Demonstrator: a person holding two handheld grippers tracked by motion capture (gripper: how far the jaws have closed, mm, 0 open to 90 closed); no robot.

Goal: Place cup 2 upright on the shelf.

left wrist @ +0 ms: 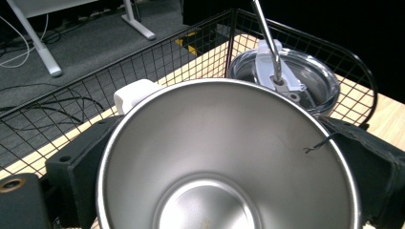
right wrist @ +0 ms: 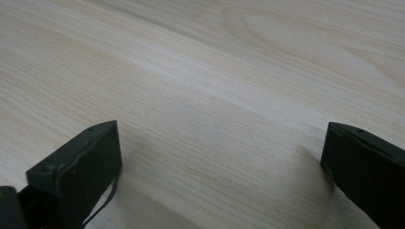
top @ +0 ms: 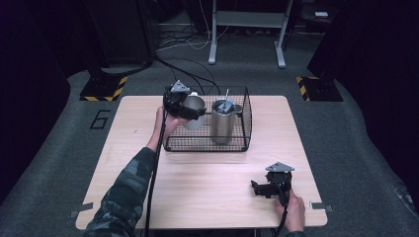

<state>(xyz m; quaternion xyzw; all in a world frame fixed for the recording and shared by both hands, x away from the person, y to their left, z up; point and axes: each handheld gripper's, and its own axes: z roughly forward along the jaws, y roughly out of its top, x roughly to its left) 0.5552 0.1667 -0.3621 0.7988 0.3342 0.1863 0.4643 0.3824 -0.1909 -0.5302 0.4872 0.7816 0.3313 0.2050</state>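
Left gripper view: left tongs (left wrist: 229,157) clamped on steel cup (left wrist: 224,162), base cropped; right tongs (right wrist: 222,167) released.

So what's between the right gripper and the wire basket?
Bare table. In the high view, nothing sits between the right gripper and the wire basket.

The high view is dim around its edges: the floor and the corners sink into near black, while the wooden table (top: 207,163) stands evenly lit from above and casts little shadow. The picture is soft and low in detail. In the left gripper view, the steel cup (left wrist: 224,157) shows broad, soft glare on its inner wall. In the right gripper view the wood grain is sharp farther off, and the near jaws are slightly blurred, with faint shadows beside them.
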